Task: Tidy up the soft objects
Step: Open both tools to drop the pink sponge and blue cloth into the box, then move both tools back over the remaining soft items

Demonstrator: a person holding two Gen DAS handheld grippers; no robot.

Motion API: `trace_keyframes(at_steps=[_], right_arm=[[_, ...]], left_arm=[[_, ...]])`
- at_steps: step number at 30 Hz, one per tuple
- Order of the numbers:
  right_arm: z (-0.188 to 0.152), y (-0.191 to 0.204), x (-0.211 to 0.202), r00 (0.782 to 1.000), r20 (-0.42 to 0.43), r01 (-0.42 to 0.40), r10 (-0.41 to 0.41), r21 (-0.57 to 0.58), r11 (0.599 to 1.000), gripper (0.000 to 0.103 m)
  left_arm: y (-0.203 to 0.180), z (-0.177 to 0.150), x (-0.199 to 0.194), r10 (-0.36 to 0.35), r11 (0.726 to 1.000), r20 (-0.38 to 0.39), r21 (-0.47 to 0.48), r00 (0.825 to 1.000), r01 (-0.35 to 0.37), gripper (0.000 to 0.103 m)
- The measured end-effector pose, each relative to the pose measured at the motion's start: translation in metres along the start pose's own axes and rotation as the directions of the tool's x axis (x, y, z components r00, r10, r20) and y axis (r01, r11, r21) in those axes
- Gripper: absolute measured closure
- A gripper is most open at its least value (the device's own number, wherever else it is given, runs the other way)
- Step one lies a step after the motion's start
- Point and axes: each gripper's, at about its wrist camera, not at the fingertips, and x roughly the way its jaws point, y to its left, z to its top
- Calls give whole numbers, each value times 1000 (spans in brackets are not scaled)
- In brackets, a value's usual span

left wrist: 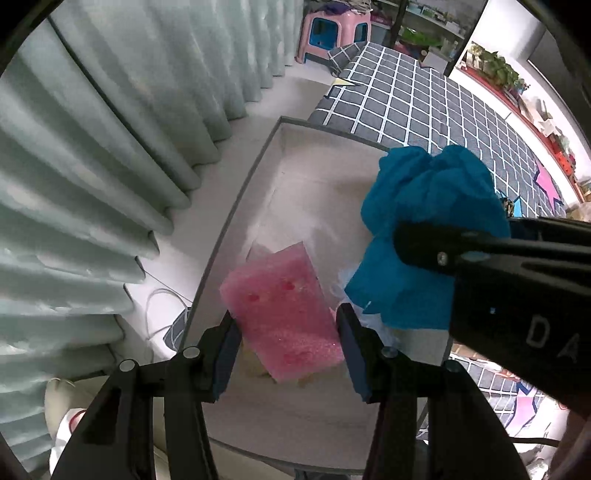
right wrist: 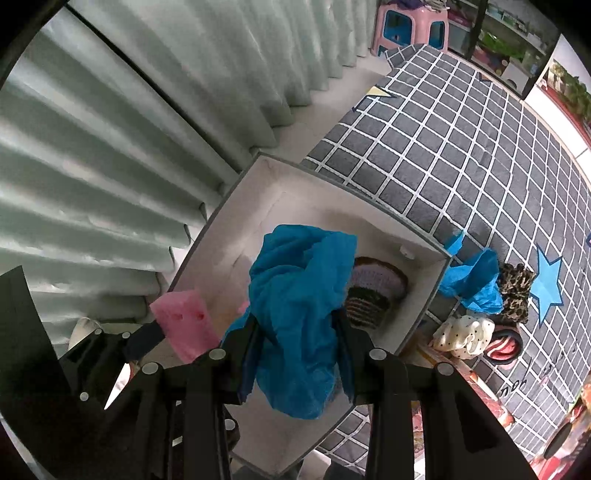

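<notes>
My left gripper (left wrist: 288, 326) is shut on a pink sponge (left wrist: 284, 302), holding it by its long sides over the near end of a white box (left wrist: 236, 206) with a grey rim. The sponge (right wrist: 184, 325) also shows at the left of the right wrist view, above the box's edge. My right gripper (right wrist: 297, 325) is shut on a crumpled blue cloth (right wrist: 295, 280) that hangs over the middle of the box (right wrist: 207, 251). In the left wrist view the right gripper (left wrist: 406, 240) comes in from the right with the blue cloth (left wrist: 424, 206). A knitted piece (right wrist: 373, 291) lies inside the box.
The box sits on a grey checked rug (right wrist: 461, 147) beside pale curtains (left wrist: 92, 166). Right of the box lie another blue piece (right wrist: 476, 280), a leopard scrunchie (right wrist: 517, 291), a white dotted scrunchie (right wrist: 465, 336) and a red hair band (right wrist: 502, 349). A pink stool (left wrist: 332, 33) stands far back.
</notes>
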Motion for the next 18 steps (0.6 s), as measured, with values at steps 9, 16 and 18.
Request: trace_keyframes(at_steps=[9, 16, 18], right_arm=[[0, -5, -4, 999, 17, -39, 39, 15, 999, 45], [-1, -12, -12, 999, 31, -33, 32, 35, 999, 15], [-1, -15, -17, 999, 39, -29, 27, 39, 999, 15]], left_arm=[[0, -4, -3, -23, 1000, 6, -9, 1000, 23, 33], [3, -5, -6, -46, 998, 10, -50, 999, 47, 14], [2, -5, -7, -52, 997, 9, -59, 999, 52, 13]])
